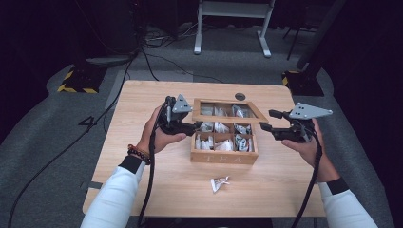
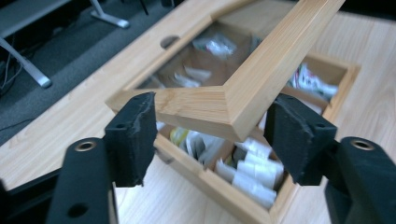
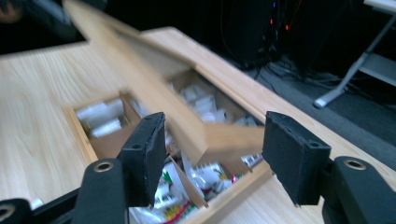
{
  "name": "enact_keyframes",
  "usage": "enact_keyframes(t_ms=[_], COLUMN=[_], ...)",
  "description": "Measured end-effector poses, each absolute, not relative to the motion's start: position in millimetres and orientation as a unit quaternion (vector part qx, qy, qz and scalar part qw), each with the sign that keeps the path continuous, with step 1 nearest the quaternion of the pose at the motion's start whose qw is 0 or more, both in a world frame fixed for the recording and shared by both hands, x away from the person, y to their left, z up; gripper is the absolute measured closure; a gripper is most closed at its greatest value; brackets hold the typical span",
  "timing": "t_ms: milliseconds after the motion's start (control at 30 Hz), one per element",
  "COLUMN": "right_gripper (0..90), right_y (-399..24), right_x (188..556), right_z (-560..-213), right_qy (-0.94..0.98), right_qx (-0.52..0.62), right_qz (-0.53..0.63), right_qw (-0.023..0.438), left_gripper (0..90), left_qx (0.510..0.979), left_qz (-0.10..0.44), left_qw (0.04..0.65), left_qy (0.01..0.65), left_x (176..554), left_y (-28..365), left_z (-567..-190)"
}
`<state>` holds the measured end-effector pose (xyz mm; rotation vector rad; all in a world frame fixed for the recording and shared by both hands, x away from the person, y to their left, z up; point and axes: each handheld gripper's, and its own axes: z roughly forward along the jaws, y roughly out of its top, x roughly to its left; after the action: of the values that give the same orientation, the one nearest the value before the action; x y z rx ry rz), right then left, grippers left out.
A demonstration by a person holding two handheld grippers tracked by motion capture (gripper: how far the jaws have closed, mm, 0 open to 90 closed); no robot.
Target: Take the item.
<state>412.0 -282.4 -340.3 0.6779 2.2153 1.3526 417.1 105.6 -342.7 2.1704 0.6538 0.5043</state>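
Observation:
A wooden tea box (image 1: 223, 156) stands mid-table with several white sachets in its compartments. Its glass-paned lid (image 1: 228, 119) is raised and tilted over the box. My left gripper (image 1: 197, 126) is at the lid's left front corner. In the left gripper view the lid (image 2: 261, 79) corner lies between the open jaws of the left gripper (image 2: 215, 140), above the box (image 2: 224, 196), with a gap on the right side. My right gripper (image 1: 267, 120) is at the lid's right front corner. There the lid (image 3: 140, 79) corner sits between the right gripper (image 3: 217, 158) jaws, which stand apart from it.
One loose sachet (image 1: 219, 183) lies on the table in front of the box. A round cable hole (image 1: 240, 96) sits near the table's far edge. Cables and a white desk frame (image 1: 233, 28) are on the floor beyond.

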Motion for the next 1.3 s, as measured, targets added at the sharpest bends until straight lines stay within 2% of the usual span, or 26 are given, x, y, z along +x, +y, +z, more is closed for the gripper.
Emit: enact_keyframes(t_ms=[400,1133,1300], right_gripper=[37.9,39.8,37.4], right_y=[-290,-281,-280], right_x=[399,403,403], right_z=[-356,-383,-388], right_qy=[0.816,0.823,0.827], right_qx=[0.241,0.254,0.252], right_qz=[0.491,0.480,0.474], right_qw=[0.190,0.166,0.167], left_gripper=[32.8,32.7,32.8], left_qx=[0.853,0.852,0.852], left_qz=[0.194,0.181,0.182], left_qw=[0.406,0.415,0.417], left_qy=[0.264,0.262,0.260], left_x=[410,403,402], left_y=[106,109,110], left_z=[-359,-382,-385])
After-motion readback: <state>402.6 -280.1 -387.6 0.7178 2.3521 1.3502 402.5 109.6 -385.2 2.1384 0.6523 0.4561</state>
